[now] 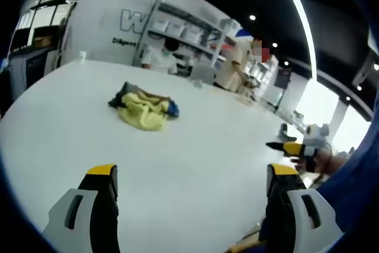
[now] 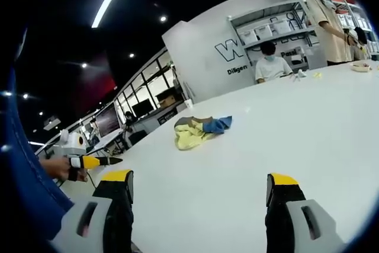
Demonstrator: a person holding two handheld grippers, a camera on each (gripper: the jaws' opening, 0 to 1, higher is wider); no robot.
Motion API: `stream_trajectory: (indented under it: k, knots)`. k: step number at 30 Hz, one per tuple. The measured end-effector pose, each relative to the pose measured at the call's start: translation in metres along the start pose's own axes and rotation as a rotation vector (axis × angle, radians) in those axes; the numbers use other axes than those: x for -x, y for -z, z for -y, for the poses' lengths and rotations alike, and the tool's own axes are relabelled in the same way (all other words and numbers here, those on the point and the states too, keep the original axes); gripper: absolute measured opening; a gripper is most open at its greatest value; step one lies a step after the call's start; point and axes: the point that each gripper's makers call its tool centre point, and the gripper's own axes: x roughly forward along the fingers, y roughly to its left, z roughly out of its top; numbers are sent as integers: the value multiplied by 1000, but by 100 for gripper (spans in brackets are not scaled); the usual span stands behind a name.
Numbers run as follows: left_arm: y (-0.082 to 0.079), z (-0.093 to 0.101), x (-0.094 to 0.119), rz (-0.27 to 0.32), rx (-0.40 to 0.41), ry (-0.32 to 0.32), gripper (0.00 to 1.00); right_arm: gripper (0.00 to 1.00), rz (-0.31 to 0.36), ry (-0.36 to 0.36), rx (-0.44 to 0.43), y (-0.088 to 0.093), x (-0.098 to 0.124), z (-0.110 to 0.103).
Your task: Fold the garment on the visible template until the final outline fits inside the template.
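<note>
A crumpled garment [image 1: 145,109], yellow with blue and dark parts, lies in a heap on the white table [image 1: 195,140], well beyond both grippers. My left gripper [image 1: 192,173] stands open over the near table edge with nothing between its yellow-tipped jaws. My right gripper [image 2: 200,179] is open and empty too, and the garment [image 2: 198,130] lies ahead of it, slightly left. Each gripper shows from the side in the other's view: the right gripper [image 1: 293,147] held in a hand, and the left gripper [image 2: 95,161].
A seated person [image 2: 269,63] and a standing person [image 2: 328,22] are at the table's far side, before shelves [image 1: 183,28] of white boxes. A paper cup [image 2: 188,104] stands at the far edge. Blue cloth of the holder [image 1: 355,188] is close by.
</note>
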Motion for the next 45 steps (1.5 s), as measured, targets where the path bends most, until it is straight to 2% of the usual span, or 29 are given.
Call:
stream_trajectory:
  k: [10, 34, 45]
  knots:
    - [2, 1, -3, -8, 0, 7, 99, 90, 6, 4, -3, -3, -2, 1]
    - [6, -1, -4, -19, 5, 13, 99, 87, -17, -1, -10, 3, -1, 0]
    - [5, -6, -11, -34, 10, 18, 99, 84, -38, -12, -14, 2, -13, -1]
